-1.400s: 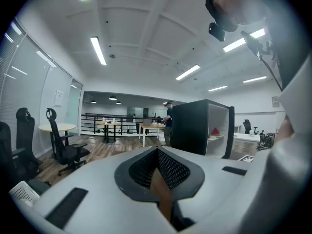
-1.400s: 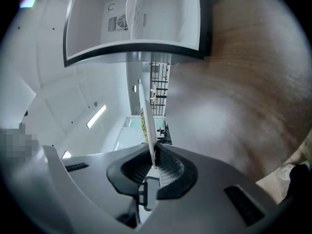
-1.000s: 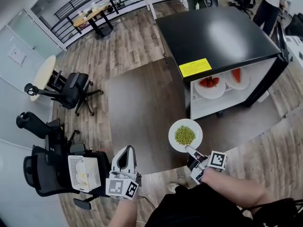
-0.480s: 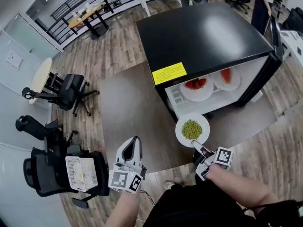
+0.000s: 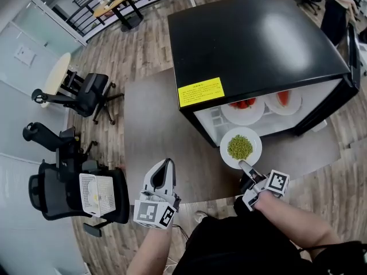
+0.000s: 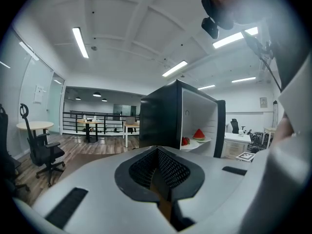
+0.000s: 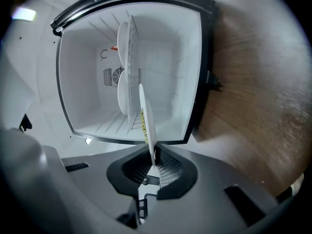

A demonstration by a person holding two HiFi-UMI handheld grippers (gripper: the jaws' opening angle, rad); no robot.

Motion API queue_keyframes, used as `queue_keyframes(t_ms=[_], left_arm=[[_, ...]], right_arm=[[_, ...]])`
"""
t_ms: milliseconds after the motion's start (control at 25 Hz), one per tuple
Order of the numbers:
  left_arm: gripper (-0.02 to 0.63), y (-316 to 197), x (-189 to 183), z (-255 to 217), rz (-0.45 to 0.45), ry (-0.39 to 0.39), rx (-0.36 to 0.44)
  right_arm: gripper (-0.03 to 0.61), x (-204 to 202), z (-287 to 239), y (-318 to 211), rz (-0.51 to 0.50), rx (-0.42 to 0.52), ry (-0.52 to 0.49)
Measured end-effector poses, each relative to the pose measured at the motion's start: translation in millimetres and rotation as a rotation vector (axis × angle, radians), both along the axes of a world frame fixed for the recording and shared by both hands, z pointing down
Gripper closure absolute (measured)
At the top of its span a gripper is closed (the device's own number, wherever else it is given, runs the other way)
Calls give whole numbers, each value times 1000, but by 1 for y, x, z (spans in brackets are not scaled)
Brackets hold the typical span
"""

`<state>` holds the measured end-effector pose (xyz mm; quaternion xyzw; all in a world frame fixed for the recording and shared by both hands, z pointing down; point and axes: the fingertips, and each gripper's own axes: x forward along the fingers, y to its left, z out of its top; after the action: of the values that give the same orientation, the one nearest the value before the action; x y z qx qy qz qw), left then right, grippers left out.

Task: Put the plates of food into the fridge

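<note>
Plate of green food (image 5: 241, 148) has neared the fridge (image 5: 252, 39); right hand-held gripper (image 5: 244, 167) pinches its rim, holding it level; left hand-held gripper (image 5: 167, 164) closed, empty.

Person in a black top (image 5: 229, 245) works with a light grey moulded left gripper (image 5: 167, 164) and a matching right gripper (image 5: 243, 166), each fitted with black ribbed pads (image 6: 170, 167) and a white cube printed with black square markers (image 5: 152, 214).
</note>
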<state>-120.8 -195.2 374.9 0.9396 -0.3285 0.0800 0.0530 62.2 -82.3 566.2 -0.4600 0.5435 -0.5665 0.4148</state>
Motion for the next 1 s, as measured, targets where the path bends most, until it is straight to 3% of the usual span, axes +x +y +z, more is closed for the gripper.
queue_keyframes(t_ms=[440,1000], left_arm=[[611,-9,22,15,-69,-22,-23],[611,-32,9,31,-125,-55,-47]], right_arm=[[560,36,19,-38,-24,-30,-32],[560,59,39,-89,24,-48,-47]])
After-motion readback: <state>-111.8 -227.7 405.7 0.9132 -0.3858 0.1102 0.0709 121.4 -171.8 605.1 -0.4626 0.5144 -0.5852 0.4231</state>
